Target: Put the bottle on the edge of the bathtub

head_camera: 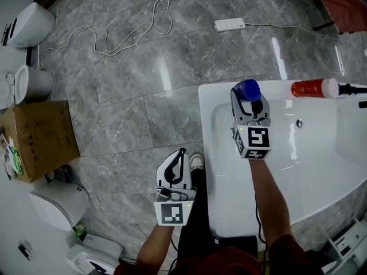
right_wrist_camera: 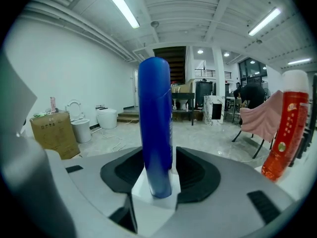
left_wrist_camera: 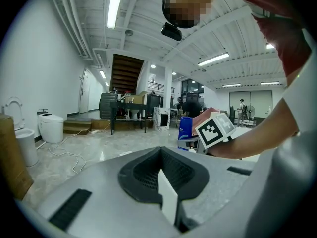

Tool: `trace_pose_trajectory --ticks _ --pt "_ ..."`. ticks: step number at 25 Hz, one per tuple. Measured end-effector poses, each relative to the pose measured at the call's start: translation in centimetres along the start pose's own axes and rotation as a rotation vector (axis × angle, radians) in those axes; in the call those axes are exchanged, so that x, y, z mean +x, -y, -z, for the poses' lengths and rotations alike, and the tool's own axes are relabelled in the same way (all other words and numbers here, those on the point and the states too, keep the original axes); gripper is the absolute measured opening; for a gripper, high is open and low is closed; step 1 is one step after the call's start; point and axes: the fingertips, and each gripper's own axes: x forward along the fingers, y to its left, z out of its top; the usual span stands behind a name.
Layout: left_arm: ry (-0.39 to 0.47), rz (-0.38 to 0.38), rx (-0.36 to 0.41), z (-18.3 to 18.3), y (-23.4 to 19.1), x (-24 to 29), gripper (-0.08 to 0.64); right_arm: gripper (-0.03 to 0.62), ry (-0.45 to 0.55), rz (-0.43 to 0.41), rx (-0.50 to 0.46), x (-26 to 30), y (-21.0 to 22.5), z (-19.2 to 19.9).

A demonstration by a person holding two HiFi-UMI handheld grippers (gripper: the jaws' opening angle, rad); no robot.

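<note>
Blue bottle, one of two, stands upright on the white bathtub edge between my right gripper's released jaws. One red bottle sits off to their right. My left gripper is clenched, empty.

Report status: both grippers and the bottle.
Left gripper shut, empty. Right gripper open around blue bottle, upright on bathtub edge. Red bottle further along edge, apart.
</note>
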Motion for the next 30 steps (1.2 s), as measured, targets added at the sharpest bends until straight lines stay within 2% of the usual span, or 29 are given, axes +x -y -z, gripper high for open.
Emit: trace_pose_trajectory --ticks 4,13,20,25,30 --pt "0.008 0.014 0.009 -0.4 0.7 0.1 0.005 0.223 -0.031 0.001 0.010 -0.6 0.1 1.1" --pt "0.054 -0.007 0.016 -3.9 1.6 -1.7 0.005 0.228 -0.092 -0.004 0.023 -6.8 -0.9 2.4" --pt "0.094 -0.050 0.004 -7.7 4.0 -6.0 0.005 0.227 -0.128 -0.021 0.020 -17.5 -2.0 2.1" --pt "0.080 -0.084 0.005 -8.9 5.7 -10.7 0.005 0.225 -0.082 -0.019 0.026 -24.9 -2.6 0.1" --pt "0.089 -0.068 0.020 -11.3 9.6 -16.7 0.005 0.224 -0.017 -0.016 0.016 -33.7 -2.3 -3.1"
